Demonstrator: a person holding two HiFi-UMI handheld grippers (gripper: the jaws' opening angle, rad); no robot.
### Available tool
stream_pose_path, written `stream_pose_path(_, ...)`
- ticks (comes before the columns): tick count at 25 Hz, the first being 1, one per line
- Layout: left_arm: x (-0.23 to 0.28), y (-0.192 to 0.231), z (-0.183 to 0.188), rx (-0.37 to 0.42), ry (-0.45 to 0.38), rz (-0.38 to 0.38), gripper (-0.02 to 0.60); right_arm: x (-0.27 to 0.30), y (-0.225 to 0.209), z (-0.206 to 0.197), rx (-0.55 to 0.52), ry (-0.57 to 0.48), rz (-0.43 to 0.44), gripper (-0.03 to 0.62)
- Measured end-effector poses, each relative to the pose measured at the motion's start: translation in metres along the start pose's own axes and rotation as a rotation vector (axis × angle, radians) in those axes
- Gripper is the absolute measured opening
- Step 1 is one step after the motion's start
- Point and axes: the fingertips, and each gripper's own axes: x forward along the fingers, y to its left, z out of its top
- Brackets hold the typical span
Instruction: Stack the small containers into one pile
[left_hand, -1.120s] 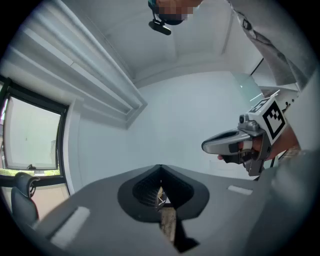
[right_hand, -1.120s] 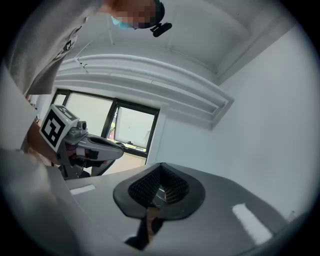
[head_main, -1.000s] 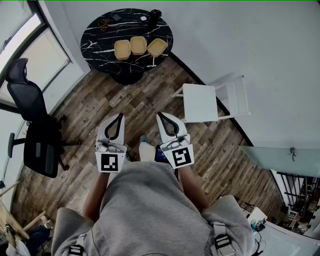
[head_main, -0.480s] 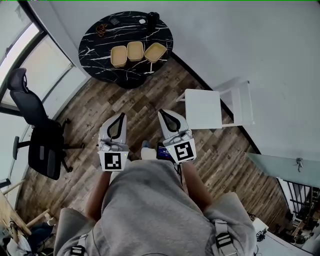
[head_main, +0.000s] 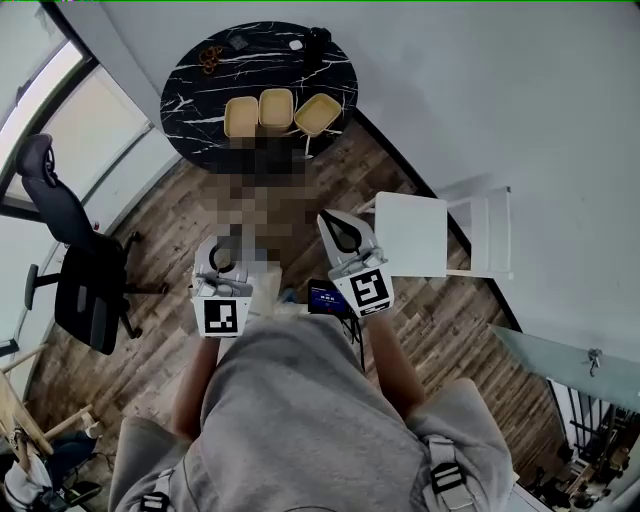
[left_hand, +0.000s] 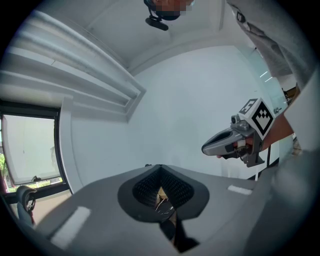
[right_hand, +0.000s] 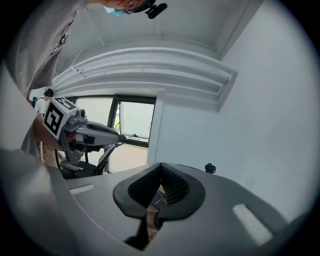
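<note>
Holding nothing in the left gripper (left_hand: 160, 169) or the right gripper (head_main: 328, 219), both shut tight and near the body, with three small containers (head_main: 277, 108) side by side, far off on the round black table (head_main: 200, 82).

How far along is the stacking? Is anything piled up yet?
Nothing looks done: the three containers sit side by side on the round black table, none inside another. Nothing is in hand either: the left tongs and right tongs are both shut and empty, held well short of the table. All the stacking is left.
</note>
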Motion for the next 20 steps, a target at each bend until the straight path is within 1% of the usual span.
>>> stream_pose_path(4,0.036,0.024,-0.011,-0.002,0.004,-0.014,-0.001,0.032,-0.025,-0.002,-0.021,0.014,-0.024,0.014)
stream_pose_path(7,0.075,0.043,-0.018,-0.018,-0.005,-0.033,-0.001,0.06,-0.05,0.0,-0.042,0.027,-0.054,0.014)
stream_pose_path(10,0.115,0.058,-0.016,-0.014,-0.028,-0.067,-0.001,0.084,-0.078,0.006,-0.039,0.045,-0.082,0.014)
stream_pose_path(13,0.151,0.072,-0.013,-0.035,-0.049,-0.106,-0.002,0.111,-0.105,0.011,-0.046,0.076,-0.106,0.014)
stream_pose_path(16,0.183,0.086,-0.014,-0.048,-0.058,-0.145,-0.001,0.139,-0.133,0.011,-0.024,0.092,-0.136,0.014)
stream_pose_path(18,0.199,0.093,-0.014,-0.06,-0.074,-0.164,-0.001,0.153,-0.146,0.007,-0.007,0.111,-0.152,0.014)
stream_pose_path(20,0.215,0.101,-0.015,-0.083,-0.086,-0.177,-0.001,0.166,-0.158,0.006,-0.014,0.13,-0.165,0.014)
